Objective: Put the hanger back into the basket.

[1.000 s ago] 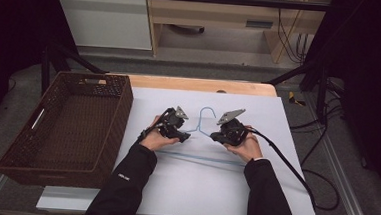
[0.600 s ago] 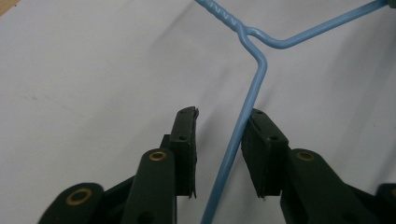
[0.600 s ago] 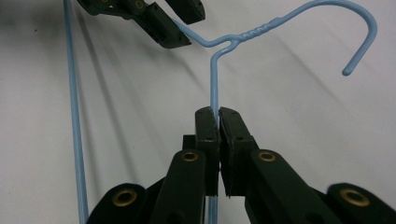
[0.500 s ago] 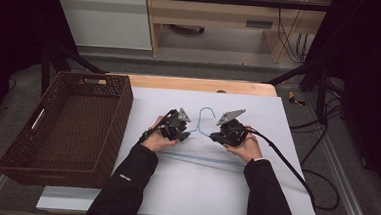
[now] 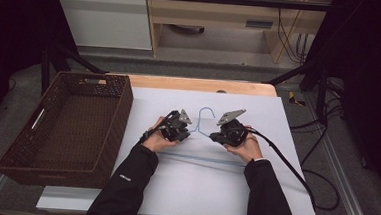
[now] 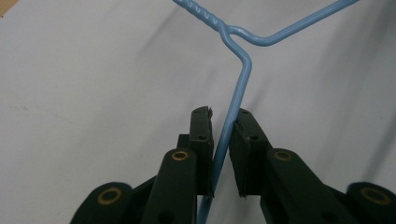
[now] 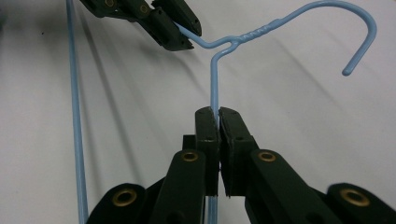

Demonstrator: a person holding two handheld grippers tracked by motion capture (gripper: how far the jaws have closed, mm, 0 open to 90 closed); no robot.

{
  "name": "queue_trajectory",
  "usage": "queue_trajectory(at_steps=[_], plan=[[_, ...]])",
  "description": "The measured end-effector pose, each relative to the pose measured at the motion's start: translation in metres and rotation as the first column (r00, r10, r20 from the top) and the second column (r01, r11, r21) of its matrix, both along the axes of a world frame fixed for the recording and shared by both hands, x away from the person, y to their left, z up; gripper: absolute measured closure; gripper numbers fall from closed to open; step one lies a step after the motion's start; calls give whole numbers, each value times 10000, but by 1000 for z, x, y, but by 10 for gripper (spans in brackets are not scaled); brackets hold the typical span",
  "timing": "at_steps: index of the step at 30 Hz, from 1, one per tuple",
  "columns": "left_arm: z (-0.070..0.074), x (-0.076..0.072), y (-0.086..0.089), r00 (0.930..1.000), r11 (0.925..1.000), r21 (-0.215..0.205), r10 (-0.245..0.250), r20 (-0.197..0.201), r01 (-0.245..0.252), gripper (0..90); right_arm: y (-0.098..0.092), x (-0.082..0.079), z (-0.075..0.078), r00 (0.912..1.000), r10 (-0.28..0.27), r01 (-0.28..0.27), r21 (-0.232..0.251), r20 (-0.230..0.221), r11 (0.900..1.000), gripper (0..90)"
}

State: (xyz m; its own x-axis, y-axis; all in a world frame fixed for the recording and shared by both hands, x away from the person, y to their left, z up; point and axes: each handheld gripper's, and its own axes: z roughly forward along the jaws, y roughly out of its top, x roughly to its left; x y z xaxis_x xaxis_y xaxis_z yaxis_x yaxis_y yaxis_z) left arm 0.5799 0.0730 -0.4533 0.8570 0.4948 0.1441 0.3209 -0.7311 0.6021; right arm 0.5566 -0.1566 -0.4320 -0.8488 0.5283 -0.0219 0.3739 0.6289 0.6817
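Hanger: blue wire hanger (image 5: 204, 133) lying on the white table (image 5: 283, 193), centre of the high view, hook toward the top.
Left gripper (image 5: 183, 124): jaws slightly parted around one sloping shoulder wire, the wire against one pad.
Right gripper (image 5: 218, 135): jaws pressed together on the other shoulder wire, below the twisted neck.
Bottom bar: just below both hands.
Basket: brown wicker basket (image 5: 20, 157), left of frame, beside the table.
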Motion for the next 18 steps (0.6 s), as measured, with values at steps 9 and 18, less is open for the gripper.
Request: queue_trajectory(at_steps=[9,18], plan=[[6,-6,-1,9992,9989,313,-348,197,342,822,-1,0,1,10000,9,-9,-76,9,10000,878],[12,-13,0,9966,9963,291,-803,-171,808,857,-3,-2,5,10000,42,-41,88,-27,10000,875]])
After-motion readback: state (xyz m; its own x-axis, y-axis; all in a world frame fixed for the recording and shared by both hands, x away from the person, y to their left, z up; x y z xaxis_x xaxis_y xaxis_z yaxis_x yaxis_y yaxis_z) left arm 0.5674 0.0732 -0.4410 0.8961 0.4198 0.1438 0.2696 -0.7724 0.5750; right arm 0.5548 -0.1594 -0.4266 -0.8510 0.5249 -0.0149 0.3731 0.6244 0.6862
